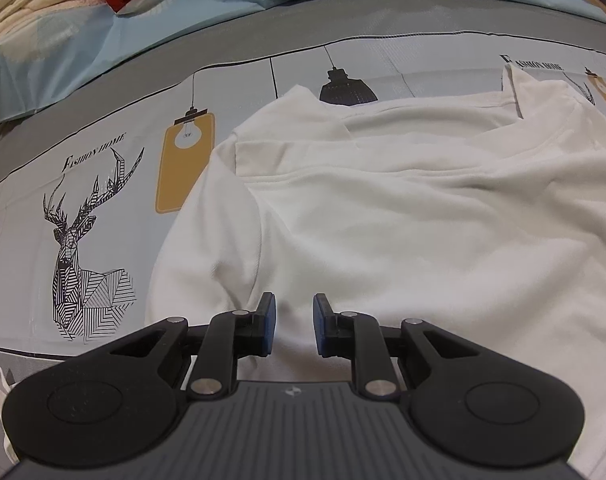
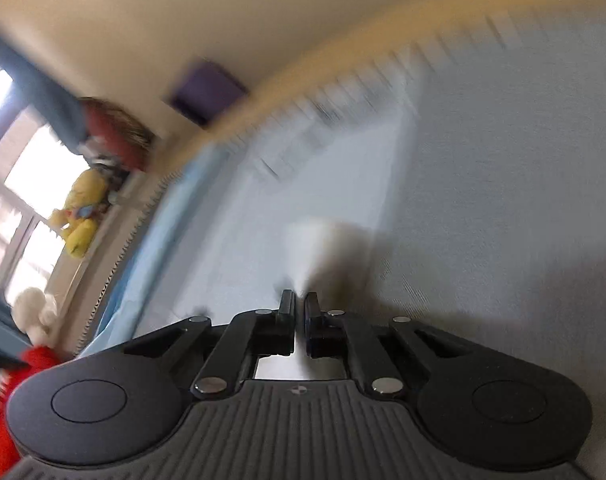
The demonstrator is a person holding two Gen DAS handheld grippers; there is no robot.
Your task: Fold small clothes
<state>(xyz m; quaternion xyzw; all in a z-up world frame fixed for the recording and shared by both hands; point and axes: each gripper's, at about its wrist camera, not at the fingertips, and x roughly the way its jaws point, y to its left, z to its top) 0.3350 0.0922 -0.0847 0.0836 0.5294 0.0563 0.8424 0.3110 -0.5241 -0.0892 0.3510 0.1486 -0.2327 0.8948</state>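
— While the white garment [image 1: 403, 216] lies spread across the middle of the frame, why does the left gripper [image 1: 294, 326] hover parted, empty?
— Likely lining up an edge. The right gripper [image 2: 299, 312] looks pinched on pale cloth [image 2: 327, 248], though blur hides it.

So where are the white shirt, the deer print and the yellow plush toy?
white shirt [image 1: 403, 216], left wrist view, middle of the fabric
deer print [image 1: 83, 256], left wrist view, its chest
yellow plush toy [image 2: 81, 212], right wrist view, its body

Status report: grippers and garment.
Left gripper open over white garment. Right gripper shut, seemingly on a white fabric edge, blurred. Nothing in the way.
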